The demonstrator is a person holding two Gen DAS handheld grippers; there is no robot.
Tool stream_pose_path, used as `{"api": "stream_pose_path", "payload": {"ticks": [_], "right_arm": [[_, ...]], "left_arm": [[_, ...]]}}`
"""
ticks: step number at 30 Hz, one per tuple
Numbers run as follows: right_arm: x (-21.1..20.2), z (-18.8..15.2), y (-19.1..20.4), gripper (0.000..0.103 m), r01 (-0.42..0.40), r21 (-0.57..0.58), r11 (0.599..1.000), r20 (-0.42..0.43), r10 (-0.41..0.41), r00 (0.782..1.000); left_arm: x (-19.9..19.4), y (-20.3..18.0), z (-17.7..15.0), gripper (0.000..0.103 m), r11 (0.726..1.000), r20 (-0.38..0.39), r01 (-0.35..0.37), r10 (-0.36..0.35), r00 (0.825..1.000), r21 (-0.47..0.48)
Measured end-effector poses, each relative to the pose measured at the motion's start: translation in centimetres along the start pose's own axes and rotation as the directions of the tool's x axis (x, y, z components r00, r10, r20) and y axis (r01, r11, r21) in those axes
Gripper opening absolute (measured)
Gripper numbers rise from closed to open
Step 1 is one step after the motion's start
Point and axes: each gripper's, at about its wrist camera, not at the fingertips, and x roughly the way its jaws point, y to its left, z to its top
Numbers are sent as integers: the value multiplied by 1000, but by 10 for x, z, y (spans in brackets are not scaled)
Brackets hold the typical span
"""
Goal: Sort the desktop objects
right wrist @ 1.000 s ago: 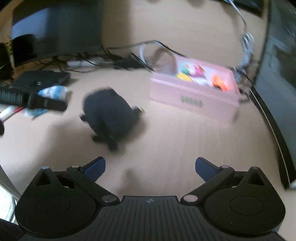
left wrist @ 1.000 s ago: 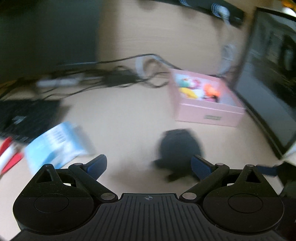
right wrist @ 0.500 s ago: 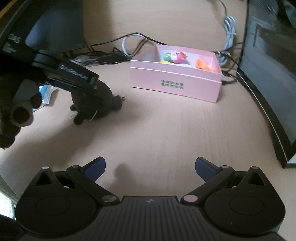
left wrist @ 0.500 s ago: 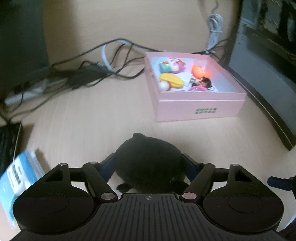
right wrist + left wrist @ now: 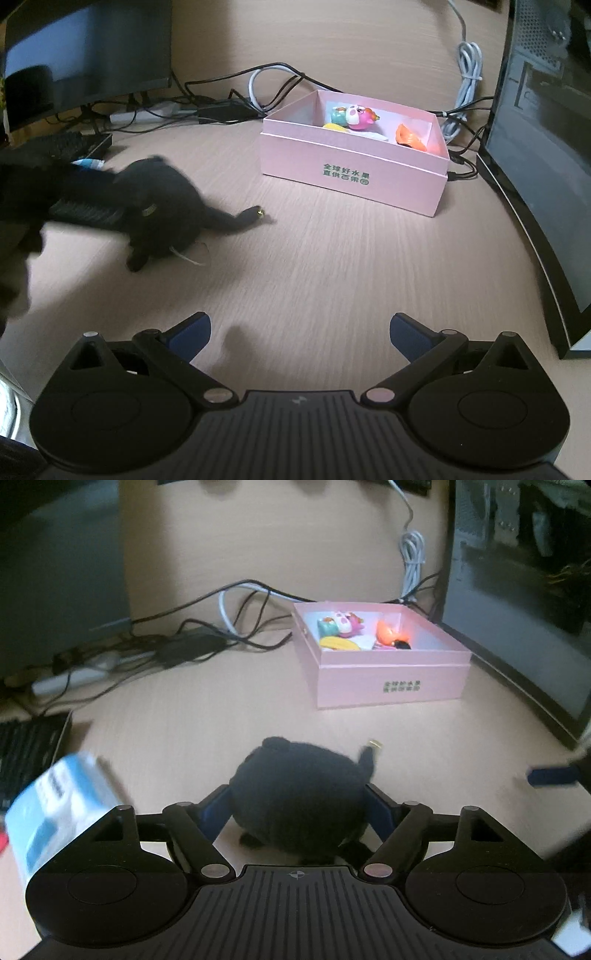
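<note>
A black plush toy point(image 5: 299, 794) sits between the blue pads of my left gripper point(image 5: 295, 812), which is shut on it just above the wooden desk. The toy also shows in the right wrist view point(image 5: 162, 199), blurred, with a small gold clasp point(image 5: 260, 211) at the end of its strap. An open pink box point(image 5: 388, 672) stands ahead to the right and holds several small colourful toys point(image 5: 341, 626); it also shows in the right wrist view point(image 5: 354, 166). My right gripper point(image 5: 299, 330) is open and empty above bare desk.
A blue and white packet point(image 5: 55, 808) lies at the left beside a black keyboard point(image 5: 26, 749). Cables and a power strip point(image 5: 177, 650) run along the back. A dark monitor point(image 5: 546, 147) stands at the right and another point(image 5: 85, 55) at the back left.
My left gripper has closed in around the black plush toy and gripped it. The toy has shifted a little, its strap now stretched towards the pink box. The right gripper has stayed open.
</note>
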Motion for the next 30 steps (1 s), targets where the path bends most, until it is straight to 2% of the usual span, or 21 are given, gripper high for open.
{"api": "stream_pose_path", "payload": {"ticks": [3, 6, 12, 15, 19, 23, 25, 28, 30], "right_arm": [[0, 2, 3, 103, 3, -8, 1000, -1, -3, 1000], [3, 7, 7, 103, -7, -15, 1000, -9, 7, 1000], [0, 31, 20, 103, -112, -16, 994, -5, 112, 994], [1, 47, 30, 103, -152, -25, 988, 4, 153, 988], [6, 54, 46, 103, -155, -87, 984, 1, 156, 988], [15, 51, 53, 103, -139, -117, 983, -23, 138, 990], [15, 50, 55, 103, -146, -126, 981, -26, 143, 989], [5, 51, 59, 103, -223, -170, 960, -16, 224, 975], [-2, 53, 67, 103, -280, -226, 933, -15, 285, 959]], "left_arm": [[-13, 8, -14, 82, 1000, 2, -14, 14, 1000, -7], [-21, 16, -24, 81, 999, -30, -19, 18, 999, -27], [-26, 30, -43, 80, 996, -76, -36, 30, 997, -81], [-28, 38, -48, 86, 992, -89, -41, 30, 996, -119], [-37, 49, -55, 92, 984, -100, -75, 60, 993, -161], [-51, 58, -55, 95, 975, -84, -87, 71, 994, -203], [-57, 62, -53, 96, 972, -80, -116, 102, 992, -206], [-63, 77, -50, 97, 950, -96, -184, 164, 982, -253], [-69, 93, -50, 97, 924, -113, -223, 197, 974, -312]]}}
